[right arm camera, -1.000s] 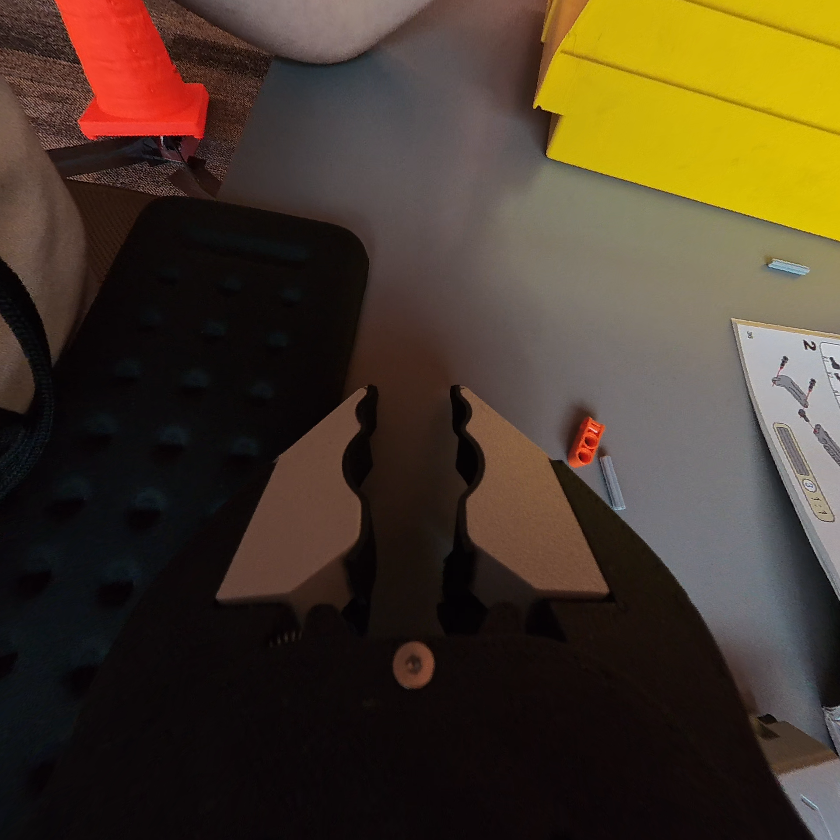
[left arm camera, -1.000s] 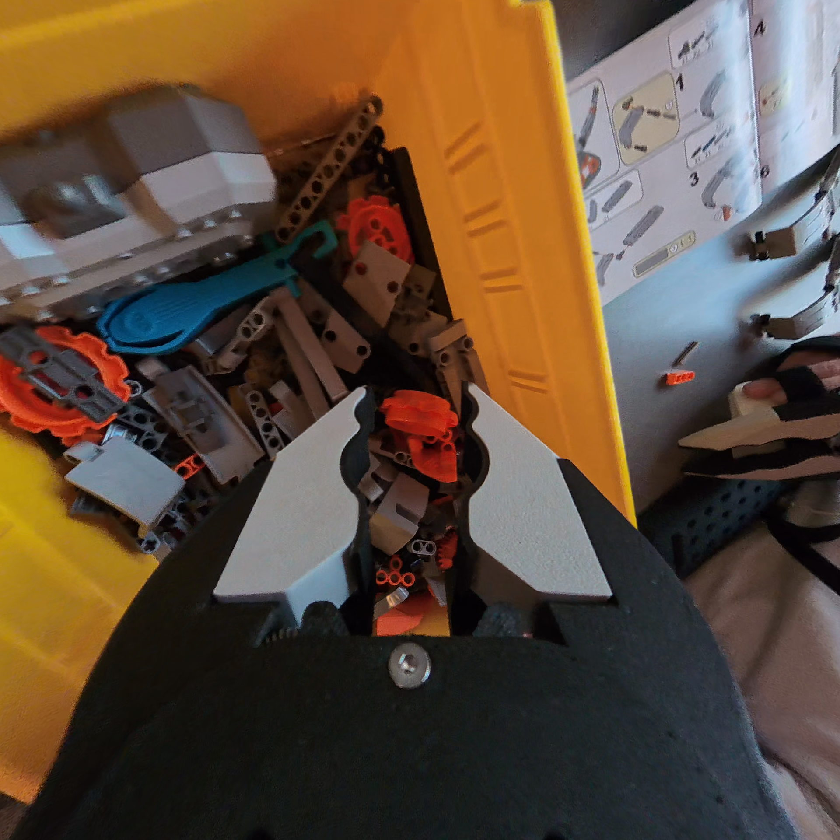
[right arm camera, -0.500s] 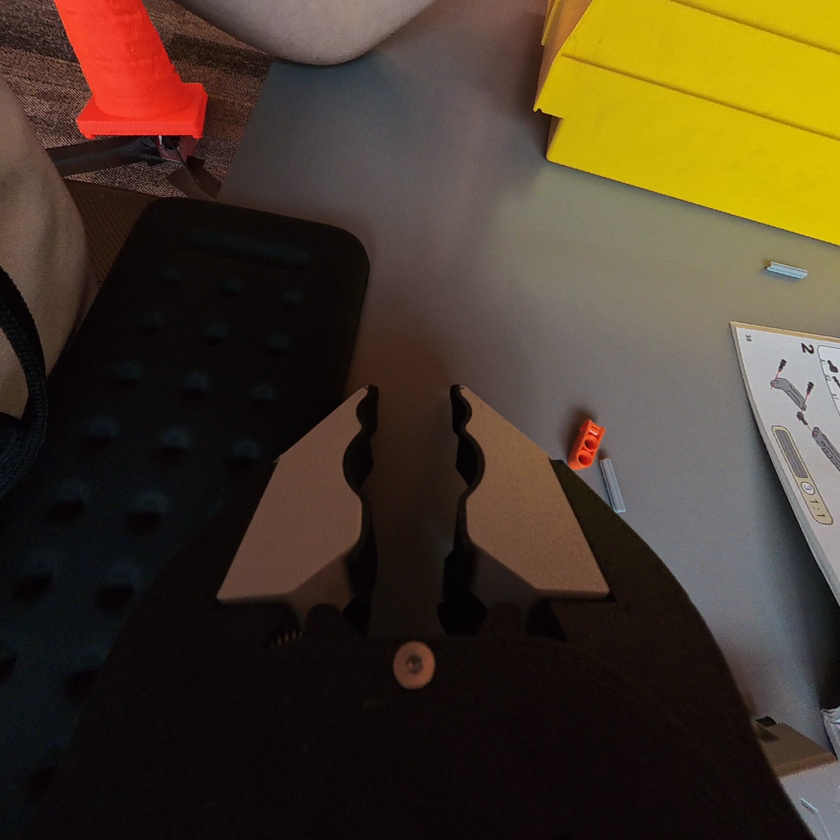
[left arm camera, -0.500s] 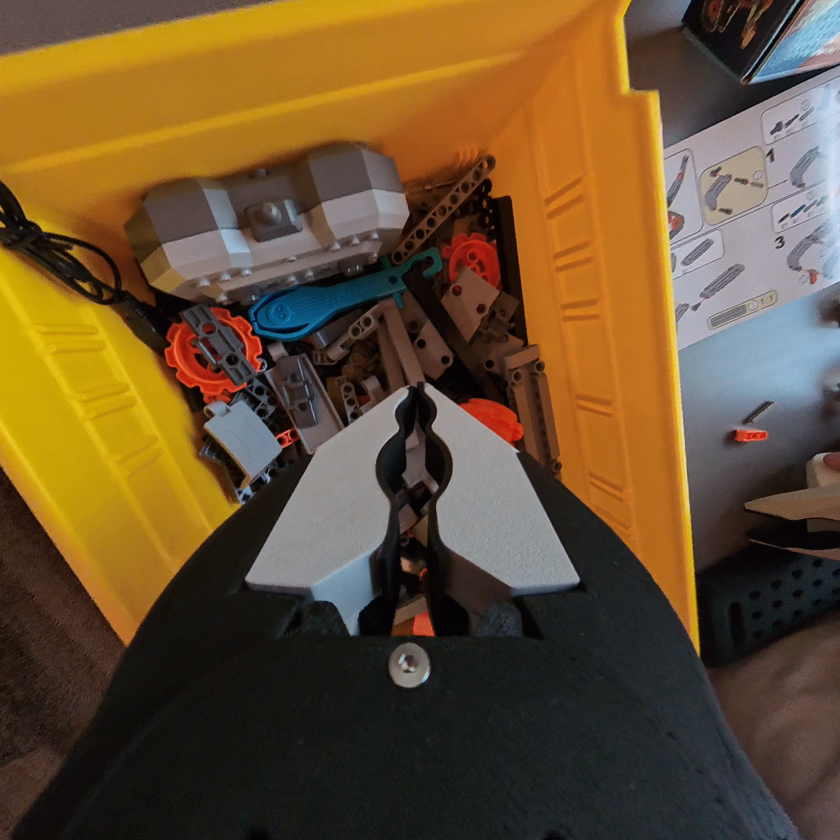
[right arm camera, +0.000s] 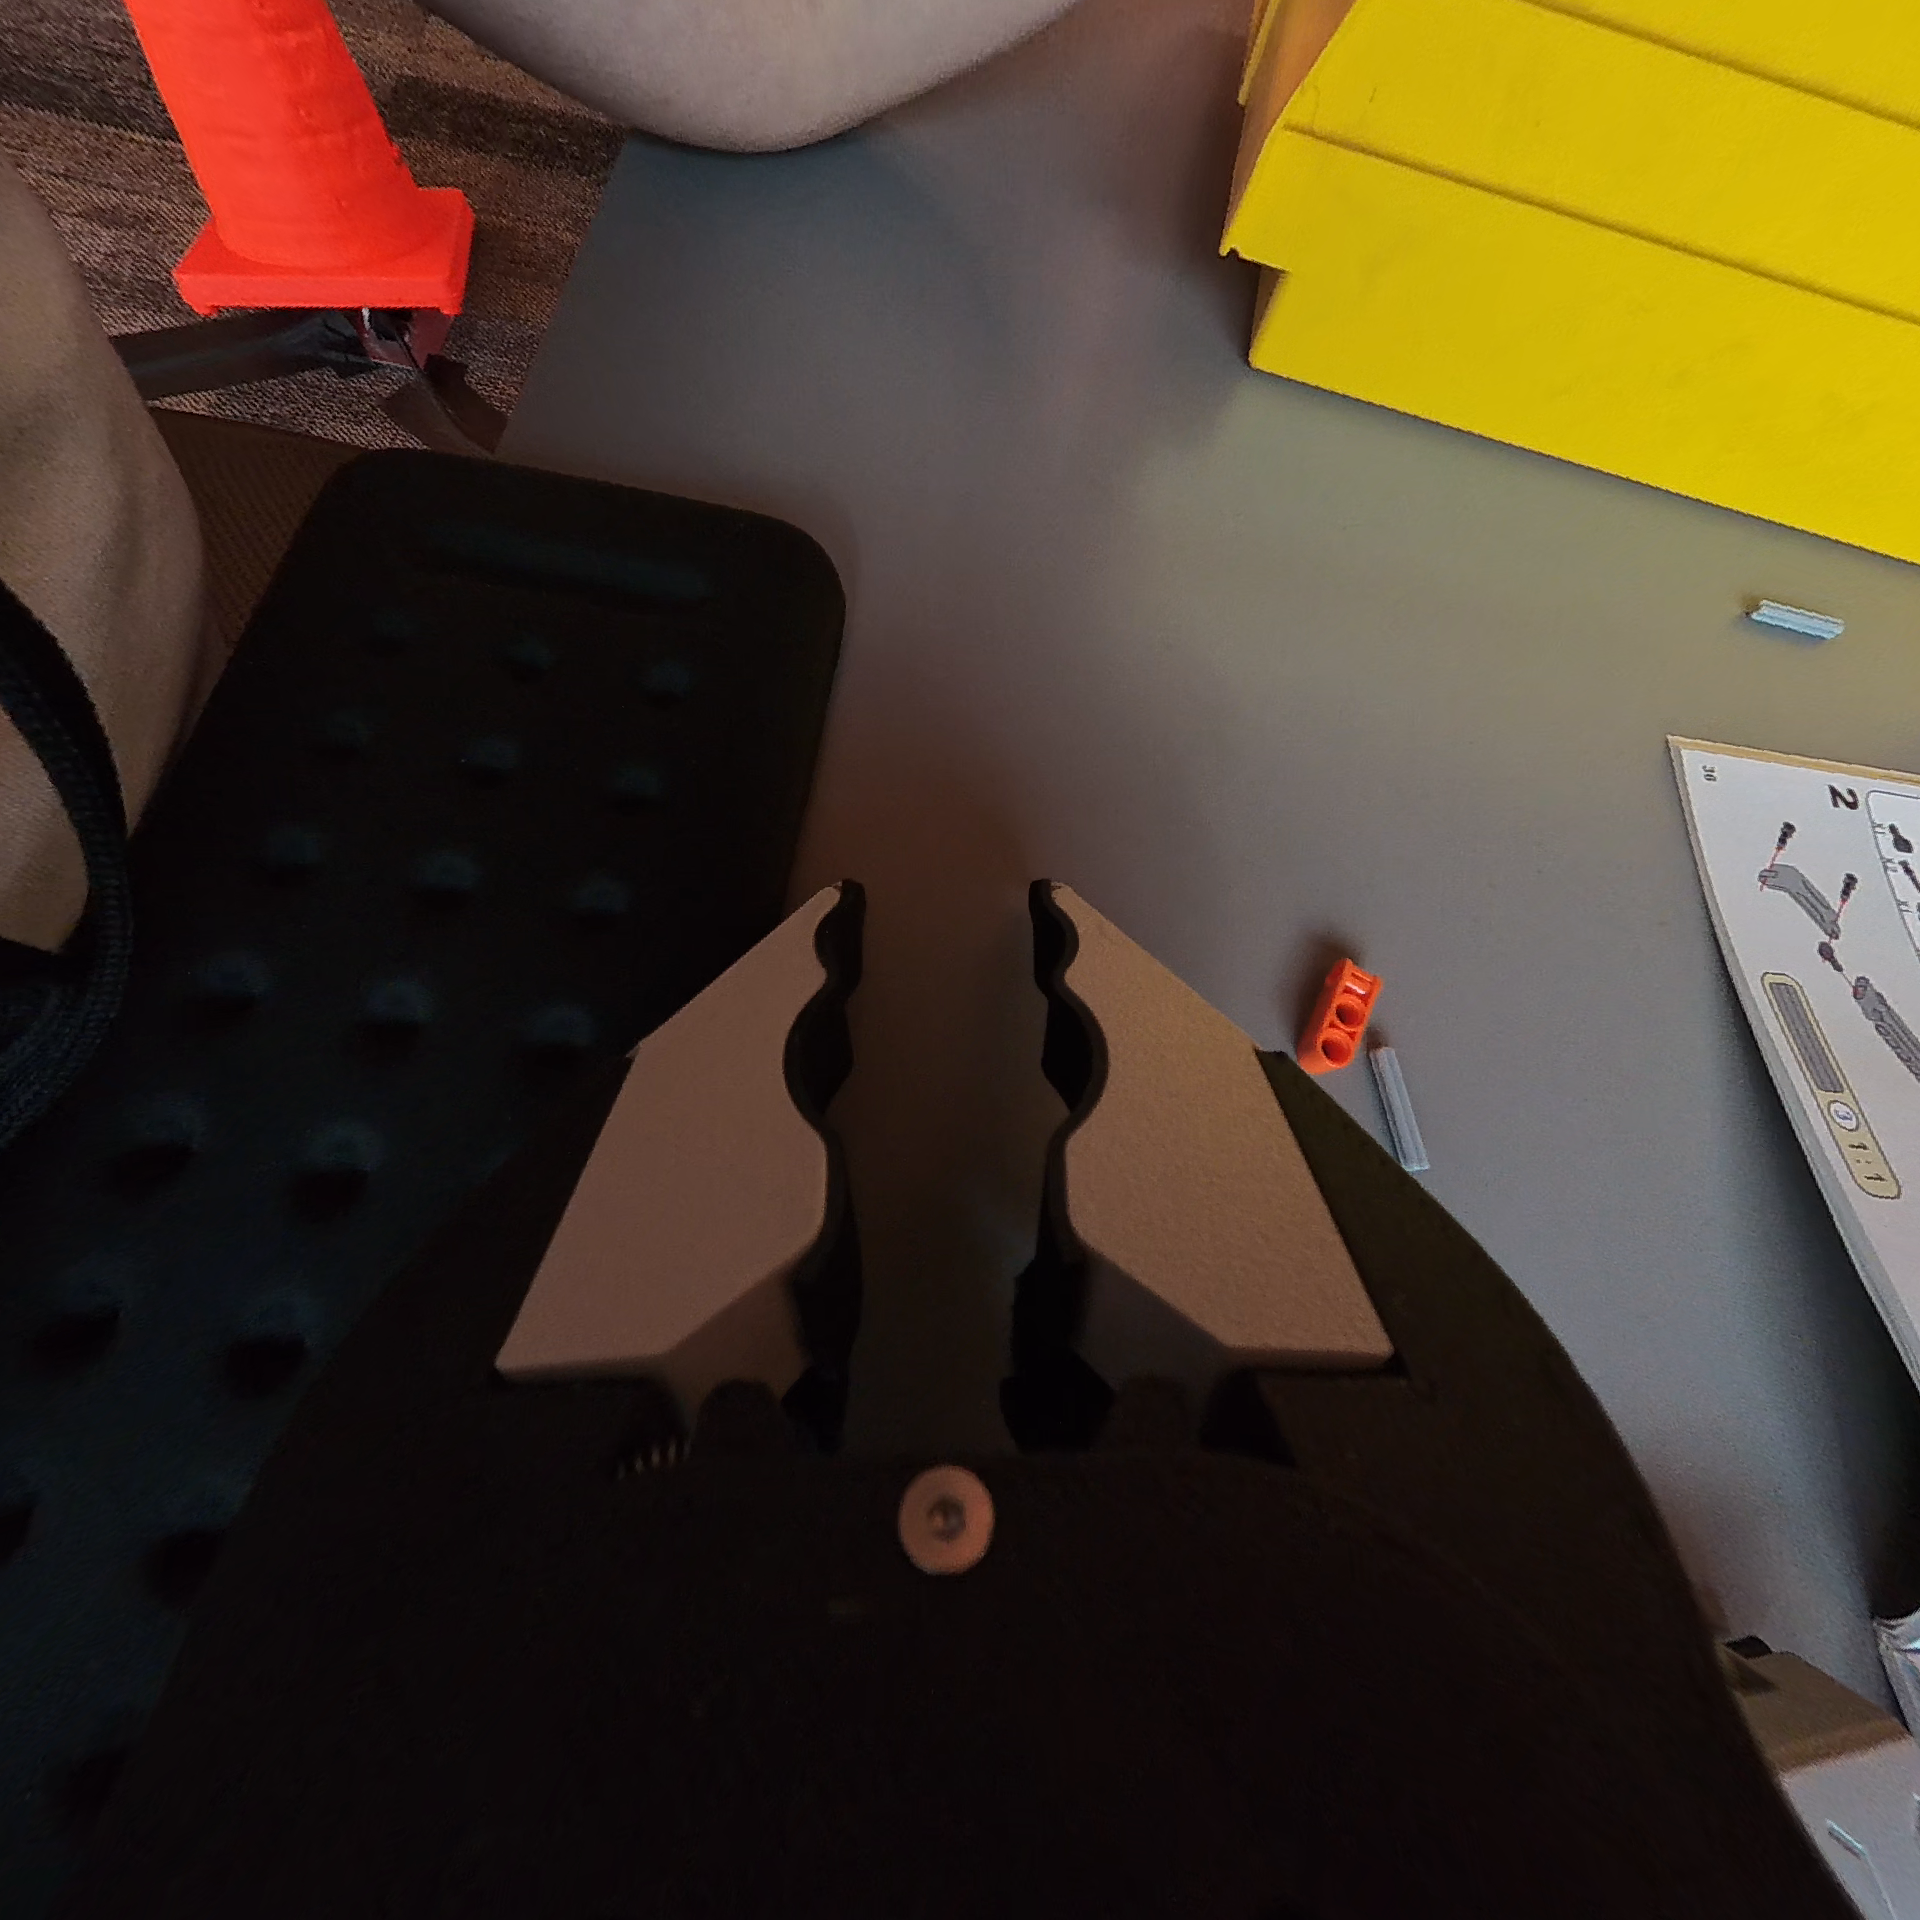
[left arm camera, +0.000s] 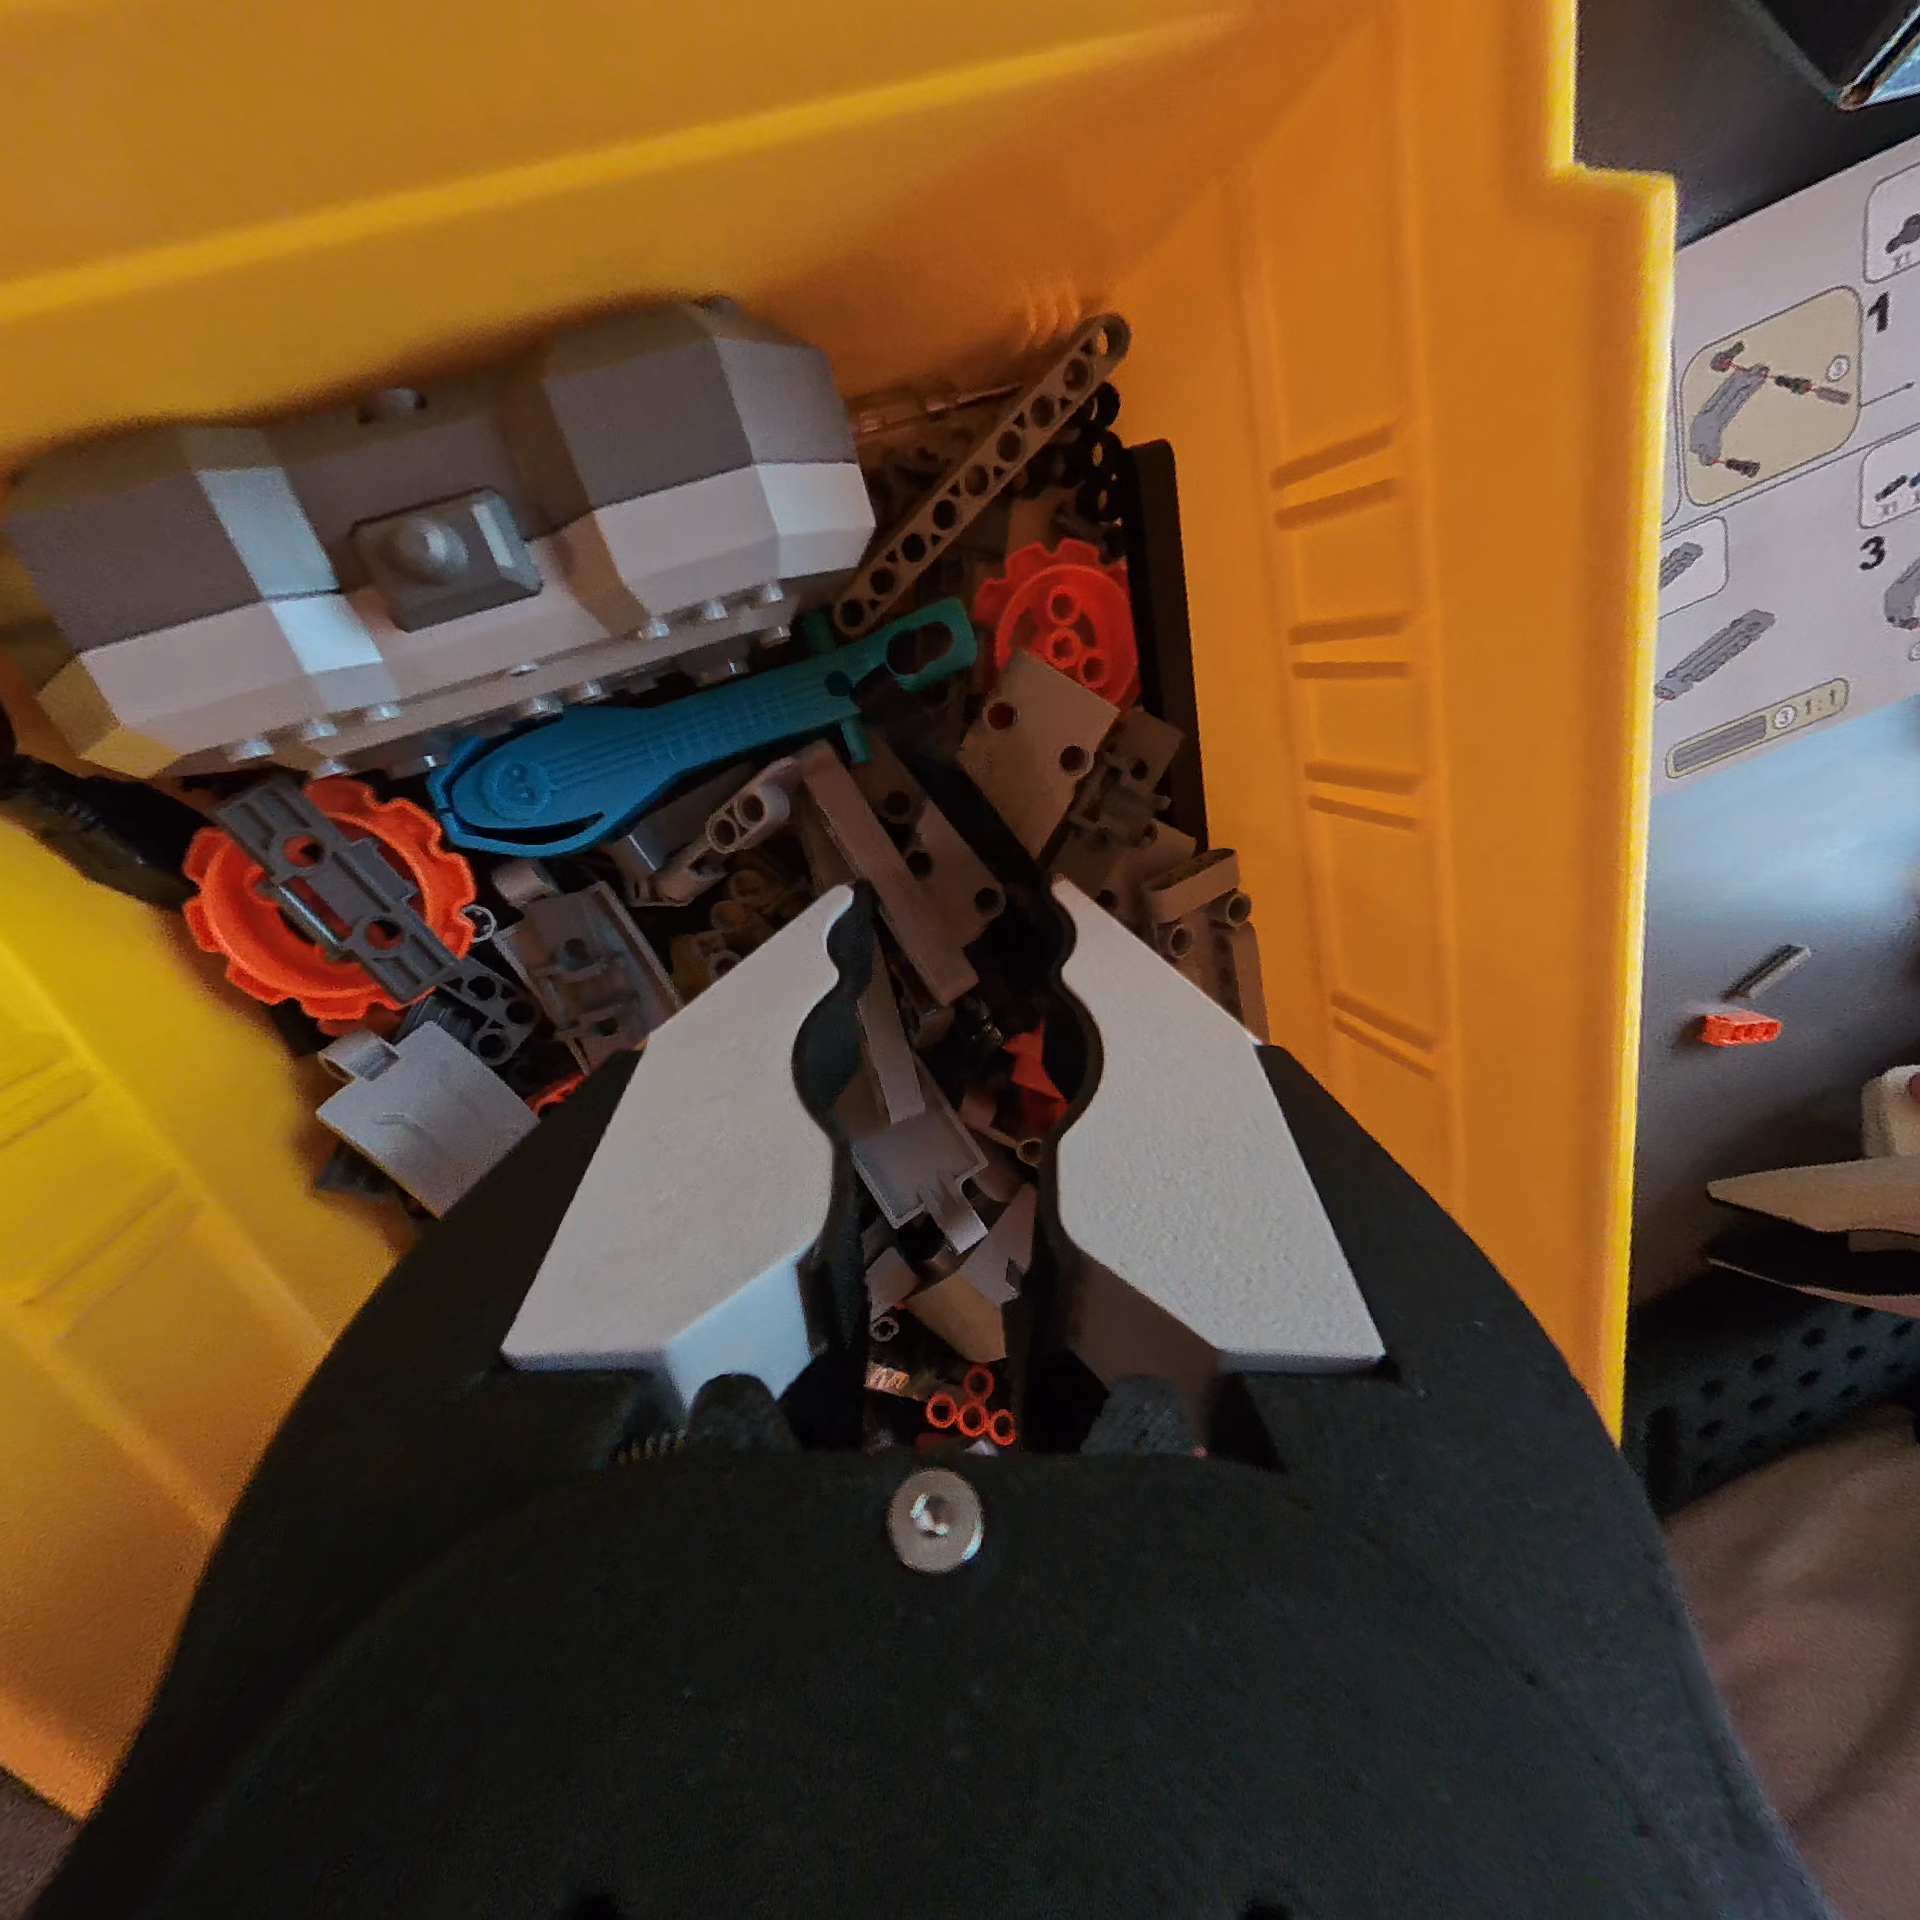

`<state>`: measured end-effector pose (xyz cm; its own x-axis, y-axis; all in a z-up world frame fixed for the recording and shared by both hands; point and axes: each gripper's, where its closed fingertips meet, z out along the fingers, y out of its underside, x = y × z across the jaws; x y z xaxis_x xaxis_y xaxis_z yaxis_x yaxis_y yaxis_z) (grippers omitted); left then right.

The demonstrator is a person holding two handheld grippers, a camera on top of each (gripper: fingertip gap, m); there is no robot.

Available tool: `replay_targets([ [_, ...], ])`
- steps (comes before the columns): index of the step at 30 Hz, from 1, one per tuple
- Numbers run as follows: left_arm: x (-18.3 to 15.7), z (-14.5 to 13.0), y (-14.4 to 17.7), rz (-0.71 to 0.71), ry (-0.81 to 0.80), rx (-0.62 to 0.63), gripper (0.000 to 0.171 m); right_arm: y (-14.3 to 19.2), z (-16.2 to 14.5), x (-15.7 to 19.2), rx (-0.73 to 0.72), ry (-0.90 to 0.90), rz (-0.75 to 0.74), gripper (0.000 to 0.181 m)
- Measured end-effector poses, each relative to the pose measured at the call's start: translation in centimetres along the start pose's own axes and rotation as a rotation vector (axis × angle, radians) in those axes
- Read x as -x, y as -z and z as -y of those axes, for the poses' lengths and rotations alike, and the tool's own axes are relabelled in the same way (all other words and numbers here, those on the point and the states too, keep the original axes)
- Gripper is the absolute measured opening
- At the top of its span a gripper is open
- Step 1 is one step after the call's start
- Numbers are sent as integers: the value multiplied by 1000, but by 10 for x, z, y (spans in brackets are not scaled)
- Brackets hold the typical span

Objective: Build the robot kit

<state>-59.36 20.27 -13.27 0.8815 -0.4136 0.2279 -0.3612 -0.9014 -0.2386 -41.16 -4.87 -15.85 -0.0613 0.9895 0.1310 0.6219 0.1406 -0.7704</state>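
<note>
Left gripper (left arm camera: pixel 951 925) unclenched, hanging over loose parts inside yellow bin (left arm camera: pixel 1382 582); grey curved piece (left arm camera: pixel 914 1153) between its jaws, untouched. Right gripper (right arm camera: pixel 945 904) also parted, w/ nothing, over grey table (right arm camera: pixel 1039 520), orange brick (right arm camera: pixel 1340 1029) just right. Risk: closing may snag neighbouring bits.

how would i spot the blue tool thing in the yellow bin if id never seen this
Look inside the yellow bin, just below the big grey block at its far end. The blue part lies across the loose pieces there: the only blue item, long and flat, among grey beams and orange gears.
</note>
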Motion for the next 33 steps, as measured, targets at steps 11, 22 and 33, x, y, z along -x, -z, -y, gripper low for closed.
replay_targets([
  [11, -1, -13, 4, -41, 11, 45, 1, 0, 0, 0, 0, -1, 1, 33],
  [22, 23, -46, 29, 43, 55, 103, 0, 0, 0, 0, 0, -1, 1, 33],
  [33, 2, -21, 8, -8, 0, 75, 23, 0, 0, 0, 1, -4, 3, 33],
])
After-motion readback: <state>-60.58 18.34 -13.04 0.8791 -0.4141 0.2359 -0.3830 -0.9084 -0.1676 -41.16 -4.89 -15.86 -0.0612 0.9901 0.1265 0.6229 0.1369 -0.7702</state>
